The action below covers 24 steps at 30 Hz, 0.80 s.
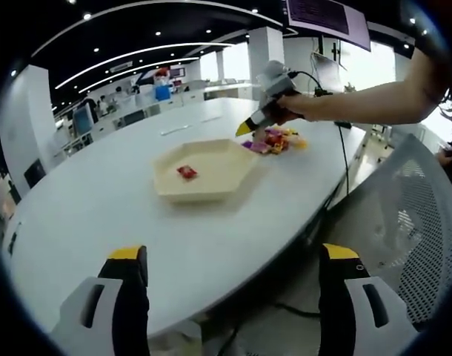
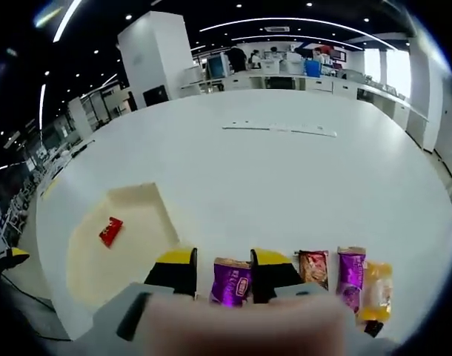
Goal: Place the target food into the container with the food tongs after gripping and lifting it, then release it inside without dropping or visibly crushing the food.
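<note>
Reaching right gripper straddling purple packet, left gripper spread

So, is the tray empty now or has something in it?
Not empty. One small red packet lies inside the cream hexagonal tray; the other snack packets sit outside it on the white table.
</note>
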Motion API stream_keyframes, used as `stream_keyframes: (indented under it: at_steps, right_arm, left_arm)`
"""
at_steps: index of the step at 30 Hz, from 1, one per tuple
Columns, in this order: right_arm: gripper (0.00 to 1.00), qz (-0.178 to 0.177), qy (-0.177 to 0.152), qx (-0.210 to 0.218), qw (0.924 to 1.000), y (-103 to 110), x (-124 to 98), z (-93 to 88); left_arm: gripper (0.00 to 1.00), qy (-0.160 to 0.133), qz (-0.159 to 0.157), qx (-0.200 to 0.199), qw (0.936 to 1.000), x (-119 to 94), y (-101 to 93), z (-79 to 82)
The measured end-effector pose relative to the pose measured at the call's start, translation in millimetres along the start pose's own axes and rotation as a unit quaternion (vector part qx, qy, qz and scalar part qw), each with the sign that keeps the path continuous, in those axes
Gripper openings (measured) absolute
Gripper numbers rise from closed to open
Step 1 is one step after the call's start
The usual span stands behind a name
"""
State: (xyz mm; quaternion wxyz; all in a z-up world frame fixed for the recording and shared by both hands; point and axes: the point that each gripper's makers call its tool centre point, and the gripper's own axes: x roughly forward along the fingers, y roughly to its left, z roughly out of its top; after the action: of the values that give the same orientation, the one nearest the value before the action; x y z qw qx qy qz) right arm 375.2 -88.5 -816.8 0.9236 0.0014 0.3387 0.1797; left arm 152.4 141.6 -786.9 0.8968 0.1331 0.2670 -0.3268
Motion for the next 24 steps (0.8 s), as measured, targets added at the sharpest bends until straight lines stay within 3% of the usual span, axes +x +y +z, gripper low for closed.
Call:
stream_keyframes:
  at_steps: [4, 6, 7, 8, 24]
  right_arm:
    - [0.28, -0.002, 0.001, 0.005, 1.0, 0.8, 2.6, -1.2]
    - [0.25, -0.008, -0.004, -0.009, 0.9999, 1.3, 1.5, -0.8]
    - [0.25, -0.021, -0.004, -0.038, 0.9991, -3.6, 1.0, -0.1]
    - [0.24, -0.01, -0.004, -0.02, 0.9997, 2.1, 1.7, -0.8]
    - [0.21, -0.023, -0.011, -0.018, 0.9995, -6.3, -3.0, 3.0]
  left_arm:
    - [0.93, 0.001, 0.0, 0.001, 1.0, 0.2, -0.1, -0.3]
    - [0.92, 0.005, 0.002, 0.004, 1.0, 0.2, 0.8, -1.7]
    - [0.91, 0.006, 0.003, 0.006, 1.0, 0.5, 0.9, -2.2]
    - [0.91, 0.006, 0.001, 0.005, 1.0, 0.6, 0.5, -2.1]
    - [0.92, 0.006, 0.003, 0.0, 1.0, 0.6, 1.5, -2.7]
